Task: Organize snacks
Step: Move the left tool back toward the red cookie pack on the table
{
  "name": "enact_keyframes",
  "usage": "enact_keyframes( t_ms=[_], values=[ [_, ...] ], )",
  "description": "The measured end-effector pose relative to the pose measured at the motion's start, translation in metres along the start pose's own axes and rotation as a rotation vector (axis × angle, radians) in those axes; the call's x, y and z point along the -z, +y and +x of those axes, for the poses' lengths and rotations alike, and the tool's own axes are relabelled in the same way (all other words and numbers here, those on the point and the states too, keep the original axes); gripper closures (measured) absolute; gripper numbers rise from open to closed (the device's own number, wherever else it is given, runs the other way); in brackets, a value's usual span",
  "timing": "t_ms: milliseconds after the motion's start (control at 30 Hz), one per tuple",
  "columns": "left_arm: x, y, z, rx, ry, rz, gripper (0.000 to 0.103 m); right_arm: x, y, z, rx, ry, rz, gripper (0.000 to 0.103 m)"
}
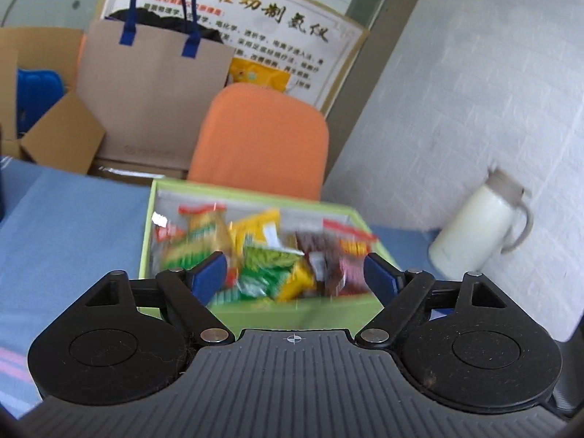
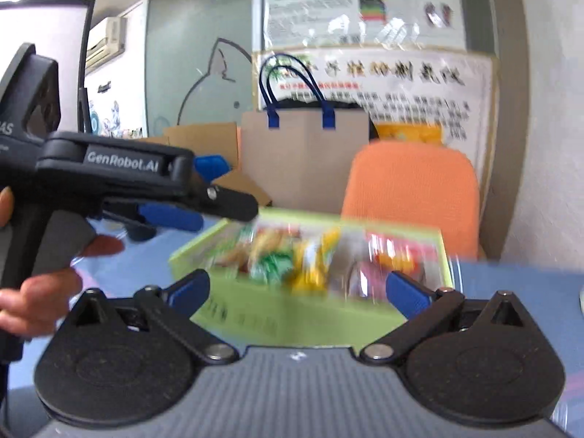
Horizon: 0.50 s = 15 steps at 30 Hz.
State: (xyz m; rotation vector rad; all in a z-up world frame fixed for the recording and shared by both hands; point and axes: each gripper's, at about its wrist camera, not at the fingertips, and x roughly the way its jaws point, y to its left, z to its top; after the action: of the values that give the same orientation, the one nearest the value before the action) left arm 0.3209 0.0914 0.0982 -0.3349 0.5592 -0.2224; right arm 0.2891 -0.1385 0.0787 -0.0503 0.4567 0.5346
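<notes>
Office corner: white brick wall, posters, an orange chair behind a bench under a blue cloth. A brown paper bag with blue handles stands further back beside cardboard boxes. A white thermos jug stands at the wall, right of the box.

A green box sits on the bench near its far edge, open-topped, with the snacks heaped inside: green, yellow and red packets, loosely piled, blurred so the count is unclear.

The left gripper hangs in front of the box's near wall, fingers spread apart, nothing between them. The right gripper faces the same box from a little further right, fingers likewise spread and empty. In the right wrist view the left gripper shows from the side, held in the person's hand.

Progress: every snack in view is already in the box and none lies on the visible cloth, so the task looks mostly done. What may be left is tidying the pile; parts of the bench are out of frame, so that can't be confirmed.
</notes>
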Motion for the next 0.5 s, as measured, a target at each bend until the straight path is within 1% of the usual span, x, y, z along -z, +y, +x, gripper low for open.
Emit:
enact_keyframes(
  t_ms=[100,233,300,400,500],
  values=[
    [0.026,-0.018,-0.003,-0.021,0.049,0.016,0.026,0.029,0.000,-0.025,0.052,0.051,0.048,0.000],
    [0.059,-0.036,0.001,0.000,0.132,0.028,0.026,0.063,-0.002,-0.050,0.113,0.097,0.092,0.000],
    [0.070,-0.047,0.002,0.010,0.156,0.040,0.026,0.075,-0.001,-0.052,0.120,0.127,0.072,0.000],
    [0.085,-0.066,0.000,0.021,0.189,0.074,0.026,0.089,0.002,-0.043,0.200,0.203,0.012,0.000],
    [0.095,-0.082,-0.004,0.022,0.198,0.117,0.026,0.099,0.001,-0.045,0.196,0.225,-0.018,0.000]
  ],
)
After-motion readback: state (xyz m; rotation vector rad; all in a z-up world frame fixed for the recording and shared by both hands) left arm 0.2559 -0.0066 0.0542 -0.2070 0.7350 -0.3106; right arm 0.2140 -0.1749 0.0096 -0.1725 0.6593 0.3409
